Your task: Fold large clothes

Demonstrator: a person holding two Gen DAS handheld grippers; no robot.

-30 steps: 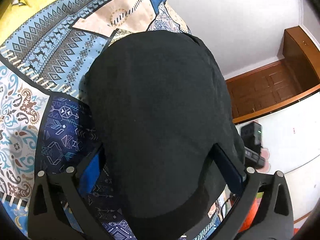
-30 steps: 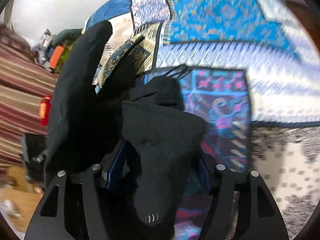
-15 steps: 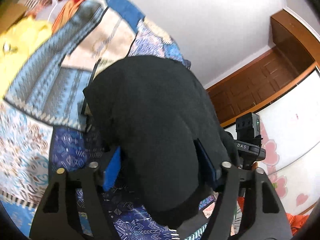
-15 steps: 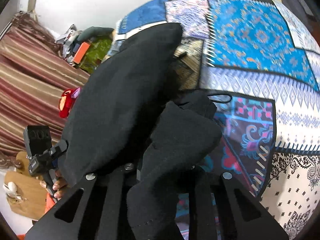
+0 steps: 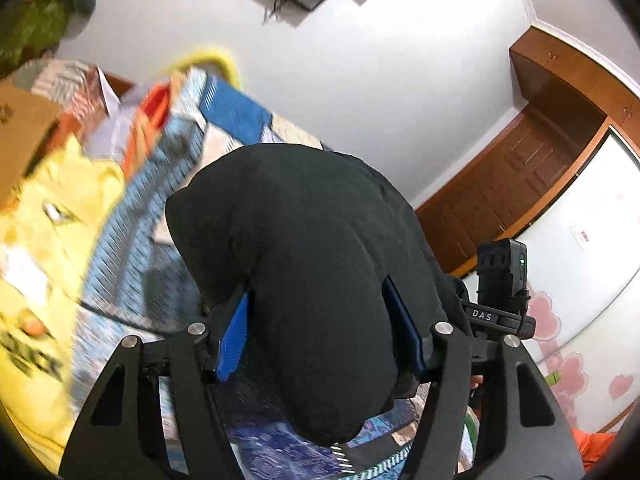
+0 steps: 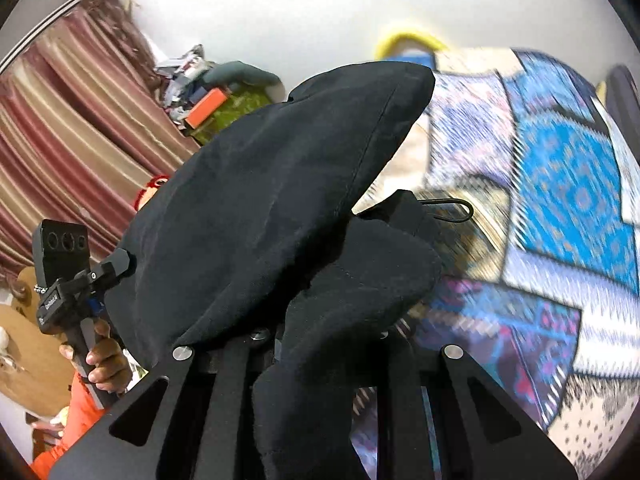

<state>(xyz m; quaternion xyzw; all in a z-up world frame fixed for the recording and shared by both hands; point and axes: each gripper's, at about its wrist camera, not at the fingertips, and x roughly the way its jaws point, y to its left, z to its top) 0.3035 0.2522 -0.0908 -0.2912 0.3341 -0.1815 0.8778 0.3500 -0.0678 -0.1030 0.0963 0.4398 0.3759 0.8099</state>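
"DAS" readable on right gripper (image 5: 486, 316) mount; both left gripper (image 5: 320, 332) and right clamping bulky black fabric garment (image 5: 304, 248) above patchwork-quilted bed (image 6: 560, 184)

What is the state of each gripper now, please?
Left gripper: closing on the black garment between its pads.
Right gripper: shut on the black garment.

L gripper (image 5: 320, 336) jaws closing, R gripper (image 6: 320, 336) jaws prob. clamped near-shut, both angled down.

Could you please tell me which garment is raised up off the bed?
The black garment: it hangs bunched above the patterned bedspread, whereas the yellow garment lies flat on it.
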